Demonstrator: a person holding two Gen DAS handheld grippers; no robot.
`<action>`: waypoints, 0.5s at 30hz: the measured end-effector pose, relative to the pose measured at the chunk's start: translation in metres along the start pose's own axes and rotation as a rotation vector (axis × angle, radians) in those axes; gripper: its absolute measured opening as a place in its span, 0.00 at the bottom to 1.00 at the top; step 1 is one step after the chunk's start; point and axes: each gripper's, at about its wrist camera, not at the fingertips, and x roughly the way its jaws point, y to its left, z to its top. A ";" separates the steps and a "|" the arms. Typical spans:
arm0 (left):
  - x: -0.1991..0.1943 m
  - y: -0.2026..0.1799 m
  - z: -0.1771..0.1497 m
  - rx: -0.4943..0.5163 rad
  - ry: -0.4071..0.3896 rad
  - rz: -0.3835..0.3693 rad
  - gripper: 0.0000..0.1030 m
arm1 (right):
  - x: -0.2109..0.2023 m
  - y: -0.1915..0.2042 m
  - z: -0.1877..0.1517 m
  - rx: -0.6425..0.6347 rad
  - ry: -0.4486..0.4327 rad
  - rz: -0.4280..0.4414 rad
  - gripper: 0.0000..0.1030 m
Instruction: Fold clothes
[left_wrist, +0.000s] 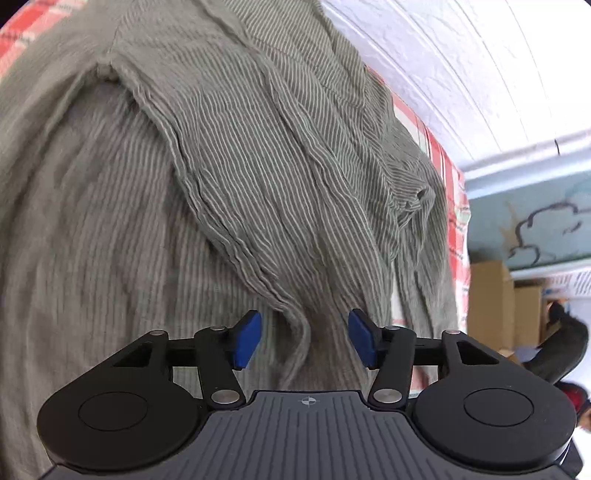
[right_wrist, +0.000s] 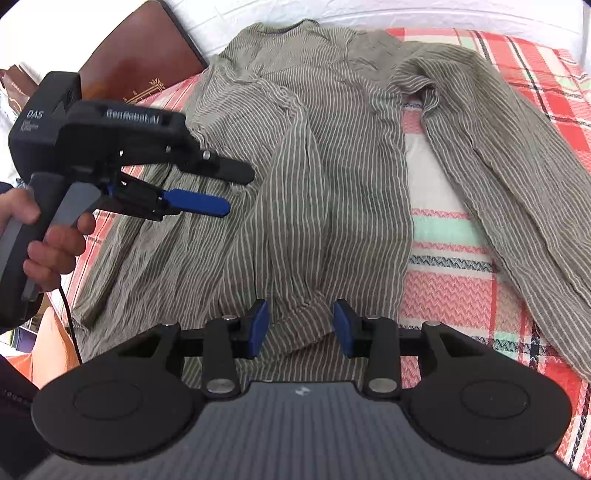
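Shirt (right_wrist: 314, 177) half-folded on my blanket (right_wrist: 454, 266); left gripper (right_wrist: 236, 186) jaws apart, empty. Right gripper (right_wrist: 300, 326) open astride hem, ungripped; next, pinch it.

In the right wrist view, the left gripper (right_wrist: 236, 188) carries two readable marks: "GenRobot.AI" in pale letters along the top of its black housing, and "DAS" on the side of its rear block, with smaller lines beneath too fine to read.
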 end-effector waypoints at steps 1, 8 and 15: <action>0.003 0.000 0.001 -0.005 -0.001 0.006 0.66 | 0.001 0.000 0.000 0.001 0.000 0.004 0.43; 0.016 0.001 -0.001 -0.057 0.006 0.000 0.07 | 0.009 -0.008 0.001 0.024 0.002 0.018 0.41; 0.000 -0.002 -0.003 -0.047 -0.037 0.003 0.01 | -0.006 -0.014 -0.001 0.049 0.008 0.063 0.05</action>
